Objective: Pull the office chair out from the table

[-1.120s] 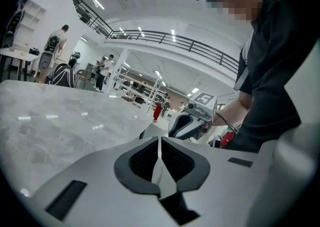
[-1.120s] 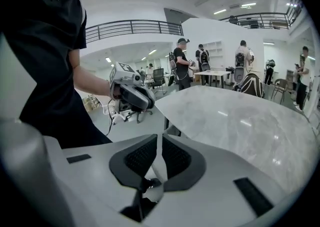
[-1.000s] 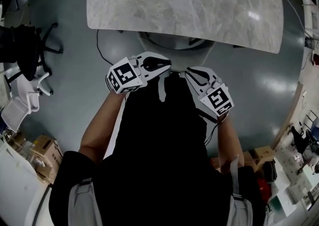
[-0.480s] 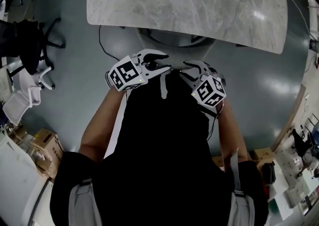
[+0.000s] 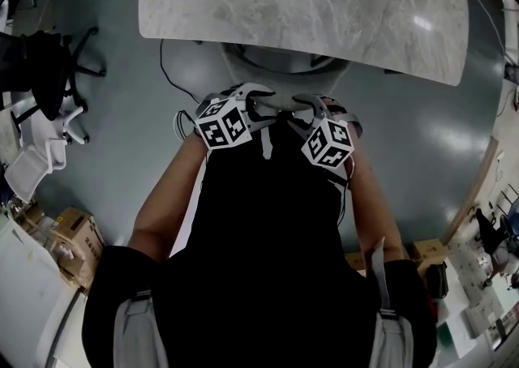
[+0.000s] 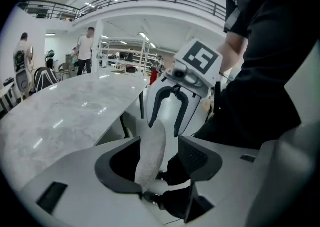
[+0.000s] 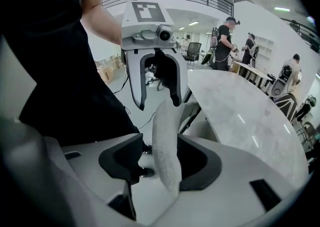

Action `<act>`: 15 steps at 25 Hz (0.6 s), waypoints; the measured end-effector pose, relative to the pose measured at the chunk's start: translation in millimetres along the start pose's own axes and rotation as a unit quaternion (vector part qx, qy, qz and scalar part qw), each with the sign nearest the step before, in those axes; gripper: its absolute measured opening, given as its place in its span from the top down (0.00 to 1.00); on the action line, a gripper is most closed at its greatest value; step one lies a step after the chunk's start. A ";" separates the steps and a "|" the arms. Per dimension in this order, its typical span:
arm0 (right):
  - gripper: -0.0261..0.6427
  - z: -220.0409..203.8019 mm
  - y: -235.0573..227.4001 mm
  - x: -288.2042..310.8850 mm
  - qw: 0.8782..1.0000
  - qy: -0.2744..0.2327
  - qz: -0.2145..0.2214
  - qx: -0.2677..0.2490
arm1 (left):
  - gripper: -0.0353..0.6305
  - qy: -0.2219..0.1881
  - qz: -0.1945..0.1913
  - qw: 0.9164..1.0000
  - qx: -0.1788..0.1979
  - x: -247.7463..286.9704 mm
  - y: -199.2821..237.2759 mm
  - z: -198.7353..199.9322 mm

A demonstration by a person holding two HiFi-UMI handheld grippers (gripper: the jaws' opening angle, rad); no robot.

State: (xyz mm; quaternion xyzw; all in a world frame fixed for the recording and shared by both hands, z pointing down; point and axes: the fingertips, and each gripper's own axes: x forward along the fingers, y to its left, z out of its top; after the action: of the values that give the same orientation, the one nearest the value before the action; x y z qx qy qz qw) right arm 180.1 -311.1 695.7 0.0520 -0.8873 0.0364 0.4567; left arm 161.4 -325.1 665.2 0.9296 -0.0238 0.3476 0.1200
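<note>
The office chair shows mainly as the thin grey fabric edge of its backrest; in the head view only a pale sliver pokes out against my black top. My left gripper and right gripper sit side by side over that edge. Both have just been opening their jaws. The backrest edge stands between each pair of jaws, and a gap shows beside it, so neither pair presses on it. The grey marble table lies just beyond.
The table's round white base sits under the top. A black office chair and white chairs stand at the left, with cardboard boxes lower left. A cable runs on the floor. People stand far off.
Both grippers have come lower and nearer each other, and their marker cubes have rolled inward. The table and the rest of the room stay as they were.
</note>
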 end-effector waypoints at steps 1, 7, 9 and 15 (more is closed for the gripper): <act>0.65 -0.7 0.2 2.3 1.000 0.003 0.000 -0.001 | 0.60 0.016 0.006 1.000 0.013 2.8 0.8 -4.9; 0.65 -5.9 -2.6 13.3 1.000 0.023 0.001 -0.001 | 0.60 0.111 0.027 0.989 0.096 18.0 3.4 -26.1; 0.65 -8.3 -1.9 18.3 0.999 0.035 0.004 -0.002 | 0.60 0.141 0.034 0.982 0.121 21.3 3.6 -33.3; 0.65 -17.8 -3.1 31.6 0.997 0.076 -0.008 -0.023 | 0.60 0.209 0.045 0.964 0.156 32.1 6.6 -52.9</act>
State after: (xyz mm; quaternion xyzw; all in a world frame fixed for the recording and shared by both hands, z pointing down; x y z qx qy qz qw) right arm 176.6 -314.0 731.8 0.0452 -0.8504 0.0159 0.5239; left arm 151.0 -317.6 726.1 0.8416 0.0146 0.5384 -0.0401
